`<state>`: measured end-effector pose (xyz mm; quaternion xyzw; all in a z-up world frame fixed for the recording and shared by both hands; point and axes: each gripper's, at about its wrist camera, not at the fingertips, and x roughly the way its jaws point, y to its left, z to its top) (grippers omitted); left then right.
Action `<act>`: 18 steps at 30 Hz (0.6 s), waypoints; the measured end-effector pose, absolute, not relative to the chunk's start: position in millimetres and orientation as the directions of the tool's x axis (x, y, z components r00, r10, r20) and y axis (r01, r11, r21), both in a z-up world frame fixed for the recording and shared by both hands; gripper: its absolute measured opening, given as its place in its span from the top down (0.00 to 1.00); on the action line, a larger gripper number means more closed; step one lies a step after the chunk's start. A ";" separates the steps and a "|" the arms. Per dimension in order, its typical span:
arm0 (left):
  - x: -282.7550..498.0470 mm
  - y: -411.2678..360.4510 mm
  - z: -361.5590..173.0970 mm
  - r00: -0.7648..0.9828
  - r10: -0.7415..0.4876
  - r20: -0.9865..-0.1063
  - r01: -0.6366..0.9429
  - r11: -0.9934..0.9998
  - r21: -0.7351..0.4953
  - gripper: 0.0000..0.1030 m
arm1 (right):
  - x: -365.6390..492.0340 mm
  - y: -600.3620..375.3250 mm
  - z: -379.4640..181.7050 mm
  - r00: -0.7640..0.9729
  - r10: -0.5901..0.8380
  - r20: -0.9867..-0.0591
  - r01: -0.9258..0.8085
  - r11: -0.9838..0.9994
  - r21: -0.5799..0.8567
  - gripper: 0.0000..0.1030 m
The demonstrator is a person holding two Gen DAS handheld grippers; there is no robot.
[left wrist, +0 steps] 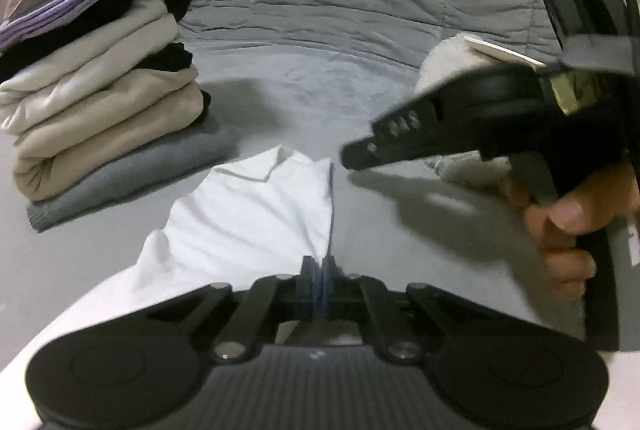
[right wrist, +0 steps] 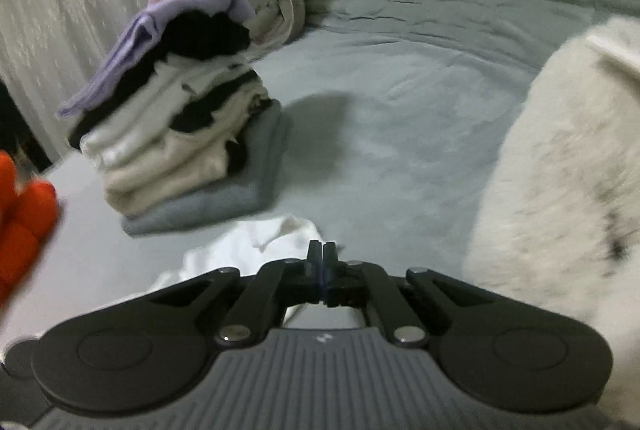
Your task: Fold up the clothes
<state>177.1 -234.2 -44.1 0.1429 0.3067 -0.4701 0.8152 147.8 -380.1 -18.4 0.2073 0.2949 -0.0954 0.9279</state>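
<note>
Two grippers were down at the near edge of the white shirt [left wrist: 256,214], and both had gone tight. The left gripper [left wrist: 319,272] had its fingers pressed together on the shirt's right-hand edge, a thin blue line of hem running straight into the gap, so that looked like a pinch on the fabric. The right gripper [right wrist: 319,256] had its fingers pressed together too; in its own view they sat at the shirt's rumpled edge, but whether cloth was caught between them could not be told. From the left view it came in from the right, the hand [left wrist: 568,230] wrapped on its handle, tips low and just beside the collar [left wrist: 280,160].

Shirt lay flat on the bed [left wrist: 320,90], collar away from the person, body running back under the left gripper. That made sense: spread flat first, then grab an edge at two points so the side could be carried over in one clean fold.

Off to the left stood the stack [left wrist: 104,98] of folded clothes, lilac and black over beige, grey at the bottom, kept clear of the working space. A fluffy white item [right wrist: 560,166] waited on the right, likely next in line. One orange blur [right wrist: 24,206] at the far left edge could not be identified.
</note>
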 end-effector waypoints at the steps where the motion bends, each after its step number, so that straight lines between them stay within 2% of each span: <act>1: 182.9 -231.3 -42.4 0.356 -0.693 -0.627 0.847 0.523 -0.097 0.93 | 147.1 -382.7 -19.9 0.798 -0.054 -0.601 0.306 0.895 0.325 1.00; 4: 202.4 -226.5 -38.4 0.341 -0.728 -0.595 0.804 0.554 -0.216 0.86 | 146.6 -390.2 -23.6 0.776 -0.036 -0.629 0.320 0.883 0.343 0.98; 6: 214.6 -226.5 -37.2 0.331 -0.744 -0.581 0.773 0.567 -0.285 0.84 | 146.4 -392.3 -22.2 0.780 -0.014 -0.626 0.311 0.877 0.367 0.88; 8: 225.4 -232.9 -38.9 0.307 -0.751 -0.585 0.747 0.571 -0.340 0.77 | 146.8 -393.0 -21.5 0.780 -0.002 -0.626 0.306 0.873 0.379 0.87; 9: 230.4 -237.5 -41.0 0.296 -0.749 -0.593 0.738 0.573 -0.356 0.77 | 147.0 -393.2 -22.2 0.778 0.003 -0.628 0.307 0.870 0.385 0.87; 13: 245.5 -261.0 -48.6 0.282 -0.731 -0.621 0.740 0.578 -0.345 0.77 | 147.9 -396.4 -23.5 0.776 0.021 -0.630 0.317 0.851 0.419 0.87; 16: 259.2 -274.1 -42.5 0.331 -0.722 -0.607 0.725 0.607 -0.327 0.76 | 147.8 -399.4 -23.2 0.779 0.031 -0.626 0.319 0.840 0.439 0.87; 18: 268.5 -277.5 -36.8 0.393 -0.712 -0.582 0.695 0.645 -0.319 0.72 | 147.9 -400.4 -23.9 0.781 0.033 -0.623 0.320 0.835 0.446 0.87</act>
